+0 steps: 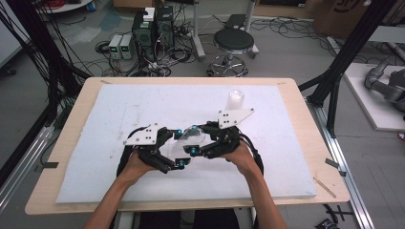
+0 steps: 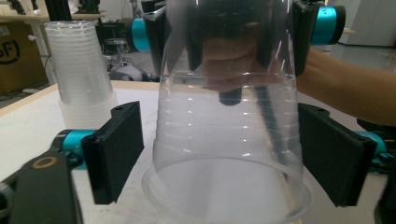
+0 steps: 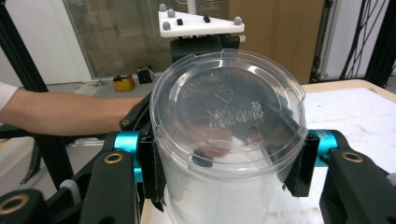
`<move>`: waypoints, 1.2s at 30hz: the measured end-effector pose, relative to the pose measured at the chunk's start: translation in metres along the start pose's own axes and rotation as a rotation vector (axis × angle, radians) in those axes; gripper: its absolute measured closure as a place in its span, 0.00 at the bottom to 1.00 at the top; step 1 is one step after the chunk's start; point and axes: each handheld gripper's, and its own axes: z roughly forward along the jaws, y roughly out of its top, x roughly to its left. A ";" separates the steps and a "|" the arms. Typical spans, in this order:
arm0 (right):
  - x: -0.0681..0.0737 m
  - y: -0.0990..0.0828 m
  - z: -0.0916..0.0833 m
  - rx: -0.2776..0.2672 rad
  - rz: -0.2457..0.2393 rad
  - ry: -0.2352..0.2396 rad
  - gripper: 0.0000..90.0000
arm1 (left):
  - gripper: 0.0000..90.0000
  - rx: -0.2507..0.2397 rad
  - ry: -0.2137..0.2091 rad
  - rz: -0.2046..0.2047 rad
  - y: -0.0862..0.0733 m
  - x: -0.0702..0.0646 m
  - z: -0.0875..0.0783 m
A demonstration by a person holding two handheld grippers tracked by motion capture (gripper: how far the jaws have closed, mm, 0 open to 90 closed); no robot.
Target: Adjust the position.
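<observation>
Right gripper view: the right gripper [image 3: 229, 163] pinches a clear, ribbed, tapered plastic cup [image 3: 228, 116] near its embossed base; the left gripper [image 2: 224, 154] straddles its wider rim, black pads spread.

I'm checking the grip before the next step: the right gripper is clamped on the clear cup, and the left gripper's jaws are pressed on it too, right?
Not quite. The right gripper is clamped on the clear cup, but in the left gripper view the left gripper only straddles it, with a gap beside one pad.

Black stool [image 1: 233, 42] on grey, cable-strewn floor [image 1: 286, 52].
</observation>
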 end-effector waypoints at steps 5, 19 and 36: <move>-0.001 -0.001 0.001 -0.004 0.007 0.013 0.50 | 0.28 -0.013 -0.024 0.002 0.000 0.001 0.002; 0.001 -0.002 0.002 -0.007 -0.003 -0.004 0.34 | 0.36 -0.008 -0.034 0.005 0.000 0.000 0.000; 0.005 -0.006 -0.006 0.201 -0.025 -0.114 0.14 | 0.36 0.183 0.006 0.015 0.007 0.004 -0.012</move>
